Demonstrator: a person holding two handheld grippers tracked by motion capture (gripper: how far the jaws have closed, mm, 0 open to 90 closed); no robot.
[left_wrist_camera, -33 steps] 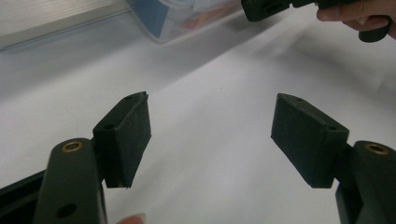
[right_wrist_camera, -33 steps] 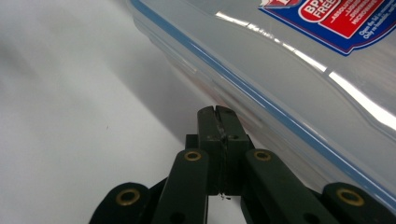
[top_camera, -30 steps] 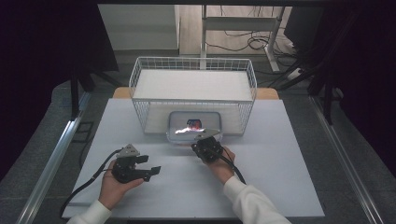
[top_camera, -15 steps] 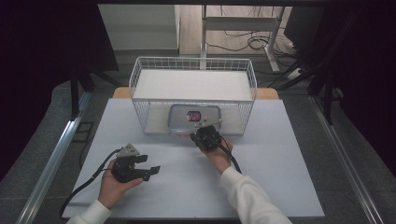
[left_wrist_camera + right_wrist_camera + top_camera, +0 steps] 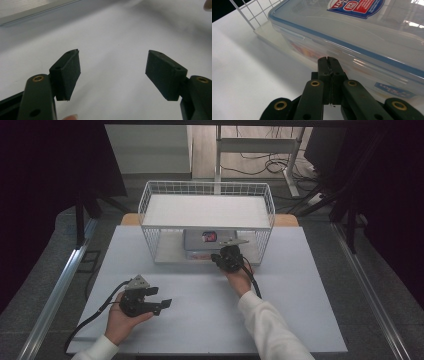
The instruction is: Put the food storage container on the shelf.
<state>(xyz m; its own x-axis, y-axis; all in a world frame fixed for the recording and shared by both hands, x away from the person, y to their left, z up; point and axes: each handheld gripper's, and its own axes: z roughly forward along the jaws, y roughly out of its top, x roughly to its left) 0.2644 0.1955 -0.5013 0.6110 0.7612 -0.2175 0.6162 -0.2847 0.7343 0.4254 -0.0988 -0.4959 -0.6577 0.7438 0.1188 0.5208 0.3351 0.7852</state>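
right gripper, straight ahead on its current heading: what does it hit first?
Most likely the near side wall of the clear lidded container under the wire rack. The right gripper, jaws shut and empty, points squarely at that wall just below the blue-edged lid. Whether the tips already touch it is unclear.

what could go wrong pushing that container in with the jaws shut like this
The shut right gripper meets the clear food container at one narrow spot on its smooth side wall, so it may slip off or twist the container askew. Pushed crooked, the container could catch on the wire rack. The left gripper lies too far away to steady it.
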